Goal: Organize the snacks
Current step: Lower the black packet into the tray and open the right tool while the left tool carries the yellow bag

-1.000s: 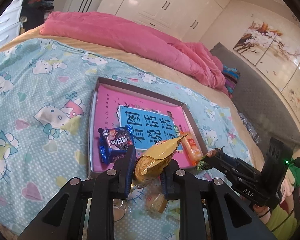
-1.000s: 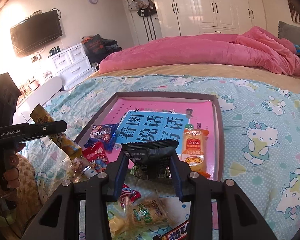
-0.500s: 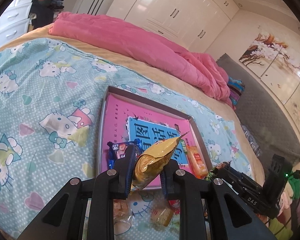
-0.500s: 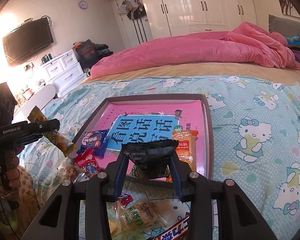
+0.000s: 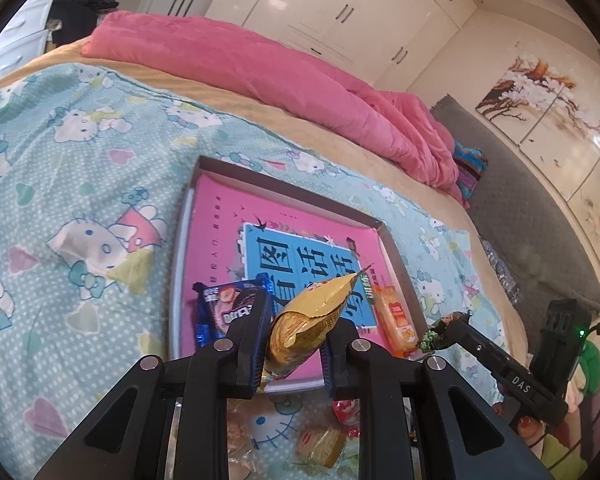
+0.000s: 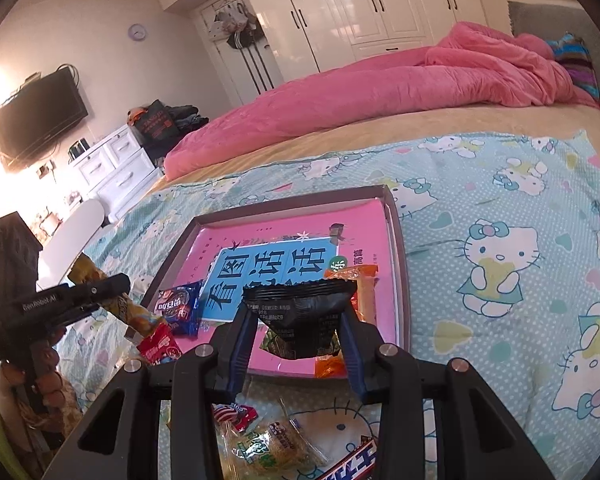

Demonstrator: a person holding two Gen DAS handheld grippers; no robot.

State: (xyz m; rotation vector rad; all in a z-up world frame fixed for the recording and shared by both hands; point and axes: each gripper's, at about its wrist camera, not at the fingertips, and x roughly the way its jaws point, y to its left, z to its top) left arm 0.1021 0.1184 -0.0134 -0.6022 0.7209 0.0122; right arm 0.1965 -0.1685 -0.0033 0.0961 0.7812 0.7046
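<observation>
- Two handheld grippers are hovering over a bed, each carrying a snack packet, with a shallow pink-lined tray [image 5: 288,196] lying on the sheet just beyond their fingertips.
- The tray is holding a flat blue-and-pink printed card, a blue biscuit packet [image 5: 224,308] in the near corner ahead of the left tool, and an orange packet [image 5: 396,316] along the side nearer the right tool.
- The left gripper [image 5: 294,344] is clamping tight on a yellow packet [image 5: 316,316], which is sticking up and forward between its fingers, over the tray's near edge.
- The right gripper [image 6: 298,344] is squeezing a black packet [image 6: 300,316] across its width, the packet's crimped top standing above the fingers and in front of the orange packet.
- Loose snacks are lying on the sheet below both tools, outside the tray: a red packet [image 6: 158,346], a clear-wrapped biscuit [image 6: 272,448] and a chocolate bar [image 6: 352,464].
- Risk, as a judgement: the two tools are working close together toward the same near edge, so they could be bumping each other or nudging the light tray on the soft bedding.
- Risk, as a judgement: either slick, puffy packet could be slipping from its pinch, or landing on top of a packet already placed.
</observation>
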